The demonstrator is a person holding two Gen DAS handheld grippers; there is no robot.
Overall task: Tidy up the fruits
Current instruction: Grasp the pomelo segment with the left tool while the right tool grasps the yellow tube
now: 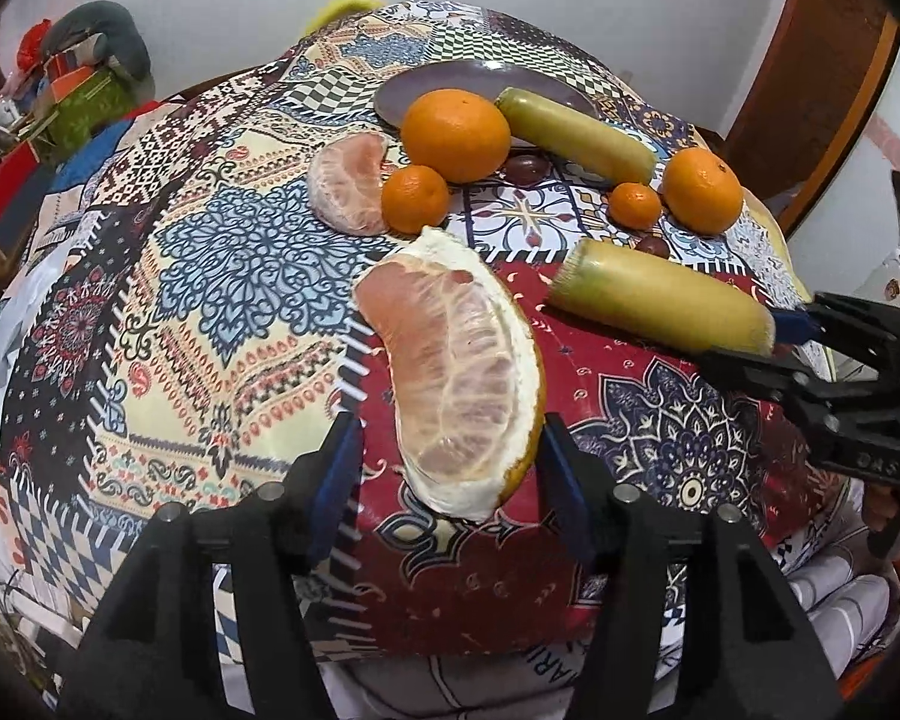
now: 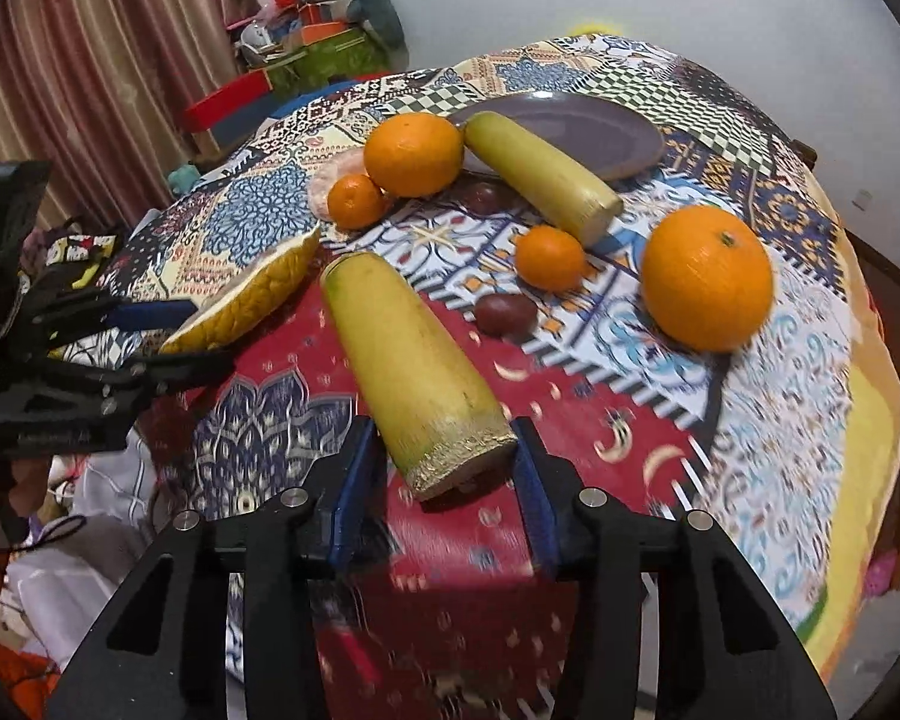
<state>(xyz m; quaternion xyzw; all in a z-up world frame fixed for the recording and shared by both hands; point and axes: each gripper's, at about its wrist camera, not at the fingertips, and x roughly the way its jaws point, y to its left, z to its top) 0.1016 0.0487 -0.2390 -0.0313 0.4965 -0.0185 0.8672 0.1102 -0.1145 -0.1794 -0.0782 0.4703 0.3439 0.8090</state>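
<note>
Patchwork-printed cloth [image 1: 222, 276] is shown covering the table. At left, a peeled pomelo wedge [image 1: 462, 384] is bracketed by the left gripper [image 1: 450, 468], whose jaws stand open beside it. A second wedge [image 1: 348, 186], oranges [image 1: 456, 135] and mandarins [image 1: 415, 198] are grouped before the purple plate [image 1: 426, 84]. At right, a cut sugarcane piece [image 2: 417, 372] is flanked at its near end by the parted jaws of the right gripper [image 2: 444, 492]; contact cannot be told.

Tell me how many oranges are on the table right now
4. A large orange beside the plate, a small one touching it, another small one mid-table, and a large one far right. None looks hidden.
</note>
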